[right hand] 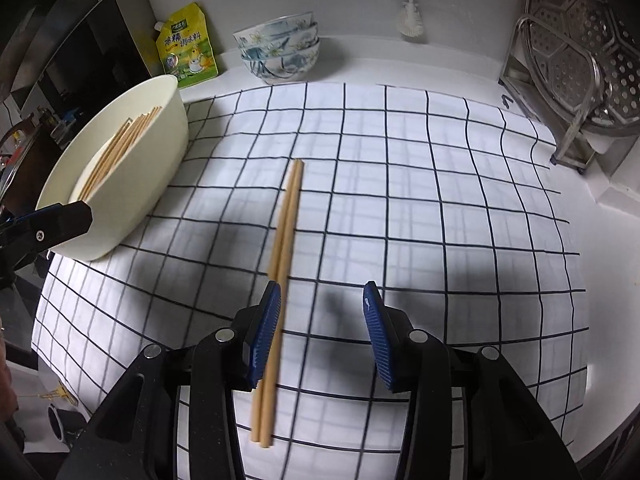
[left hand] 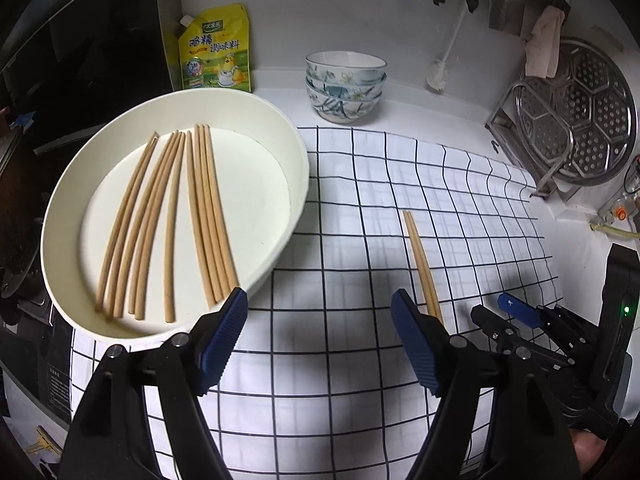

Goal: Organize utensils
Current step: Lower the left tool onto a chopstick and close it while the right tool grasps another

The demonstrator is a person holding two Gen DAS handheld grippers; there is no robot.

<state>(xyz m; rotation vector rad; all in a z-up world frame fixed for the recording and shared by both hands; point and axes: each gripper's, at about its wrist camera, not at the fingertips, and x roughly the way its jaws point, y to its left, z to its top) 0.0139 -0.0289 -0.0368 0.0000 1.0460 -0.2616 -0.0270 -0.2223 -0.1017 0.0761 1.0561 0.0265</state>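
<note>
scene: pair of chopsticks (right hand: 285, 240) on checked cloth (right hand: 400, 184) over worktop | axis: 6-to-12 o'clock, right view | right hand-held gripper (right hand: 322, 332) released, pair against its 9 o'clock pad (contact unclear), nearer | left hand-held gripper (left hand: 318, 332) released, empty | oval dish (left hand: 298, 168) at 10 o'clock holds 9 sticks | pair's near end hidden in left view

Pair of pale wooden chopsticks (right hand: 282, 264) on black-gridded white cloth (right hand: 400, 160), between right tongs (right hand: 322, 328); cream oval plastic basin (right hand: 160, 152) far left.
</note>
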